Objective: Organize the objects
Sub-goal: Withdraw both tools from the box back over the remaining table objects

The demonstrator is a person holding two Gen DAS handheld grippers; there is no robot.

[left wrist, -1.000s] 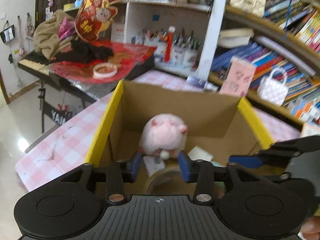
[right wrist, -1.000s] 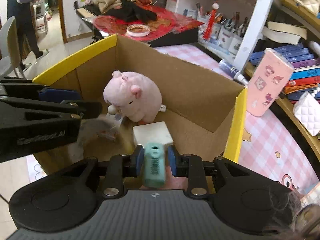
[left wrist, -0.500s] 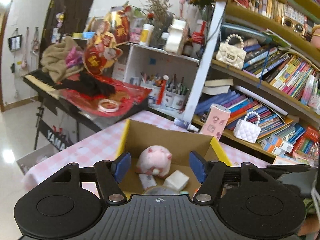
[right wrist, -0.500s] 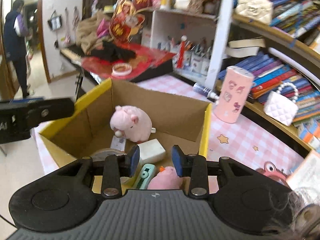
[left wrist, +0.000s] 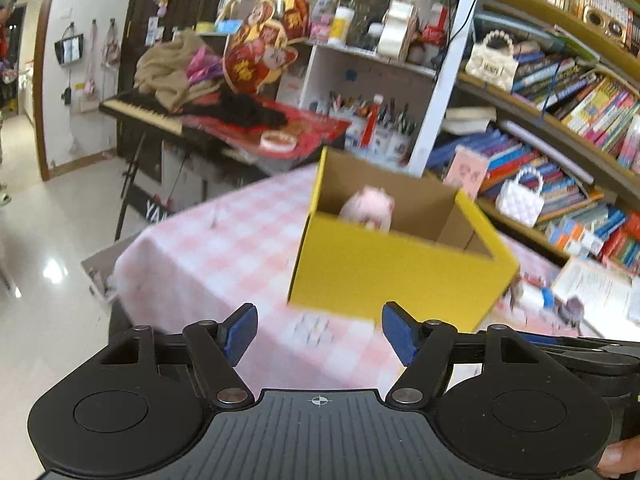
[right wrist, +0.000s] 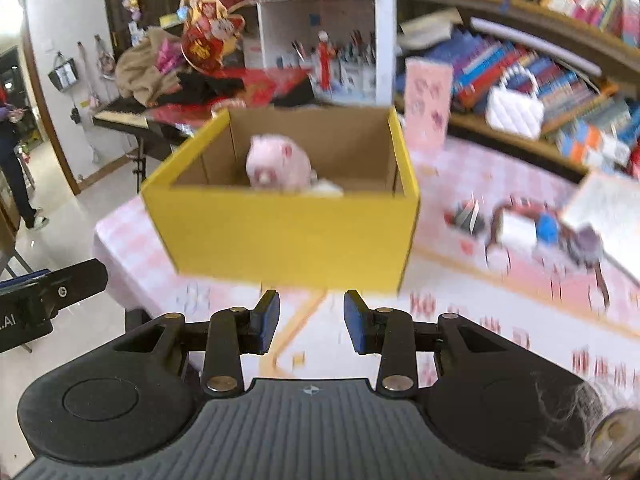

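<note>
A yellow cardboard box [left wrist: 392,276] [right wrist: 288,236] stands on the pink checked tablecloth [left wrist: 224,248]. A pink plush pig [left wrist: 370,208] [right wrist: 278,166] sits inside it, with a white block [right wrist: 326,188] just showing beside it. My left gripper [left wrist: 320,328] hangs in front of the box's near wall, its jaws opening wide with nothing between them. Also short of that wall, my right gripper [right wrist: 311,320] stands open by a narrow gap, empty. The left gripper's finger [right wrist: 60,288] shows at the left edge of the right wrist view.
Small blurred clutter [right wrist: 520,228] and an open booklet [right wrist: 608,208] lie on the table right of the box. Behind stand a pink tumbler [right wrist: 428,104], a white handbag [right wrist: 514,110] and bookshelves [left wrist: 560,92]. A keyboard piano [left wrist: 148,110] is at the left. A person [right wrist: 12,160] stands far left.
Both grippers have pulled back out of the box to in front of it. The right one let go of a teal item into the box, and the left jaws spread wider.
</note>
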